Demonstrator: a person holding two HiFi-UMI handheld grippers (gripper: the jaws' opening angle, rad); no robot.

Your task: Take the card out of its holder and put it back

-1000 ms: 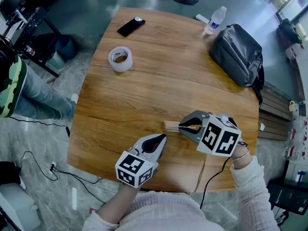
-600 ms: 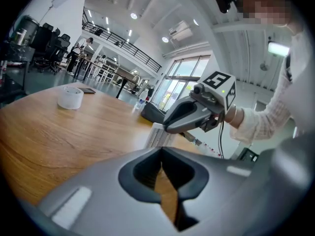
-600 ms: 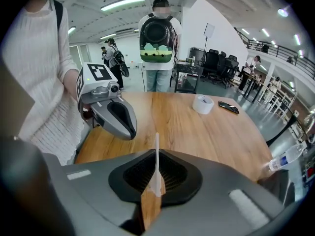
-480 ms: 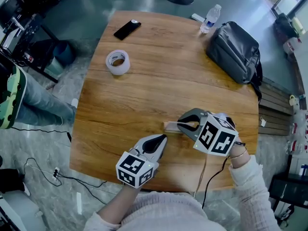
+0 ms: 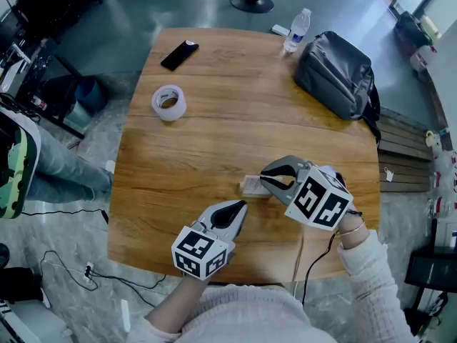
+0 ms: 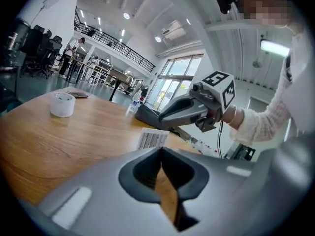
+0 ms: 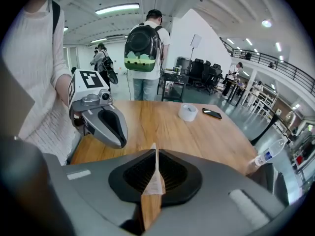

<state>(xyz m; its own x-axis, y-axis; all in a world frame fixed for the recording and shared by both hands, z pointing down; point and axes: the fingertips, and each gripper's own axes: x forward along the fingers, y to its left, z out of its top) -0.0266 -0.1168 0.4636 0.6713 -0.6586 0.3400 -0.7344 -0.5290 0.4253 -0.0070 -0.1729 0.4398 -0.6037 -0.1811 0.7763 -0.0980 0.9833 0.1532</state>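
My right gripper (image 5: 266, 184) is shut on a white card with a barcode (image 5: 253, 185) near the front right of the wooden table (image 5: 214, 141). A strip of the light wooden holder (image 5: 250, 194) shows just under the card. In the right gripper view the card (image 7: 156, 173) stands edge-on between the jaws (image 7: 155, 156), with the holder (image 7: 150, 209) below it. The left gripper view shows the card (image 6: 152, 138) upright under the right gripper (image 6: 165, 118). My left gripper (image 5: 238, 206) is shut and empty, just in front of and to the left of the card; its own view shows the same (image 6: 163, 156).
A tape roll (image 5: 168, 103) and a black phone (image 5: 179, 55) lie at the far left of the table. A water bottle (image 5: 295, 30) and a grey bag (image 5: 335, 73) sit at the far right. A person with a backpack (image 7: 143, 48) stands beyond the table's left side.
The head view has shifted a little. The card's white face now shows at the right gripper's jaws, where mostly the wooden holder showed before. The left gripper has stayed put.
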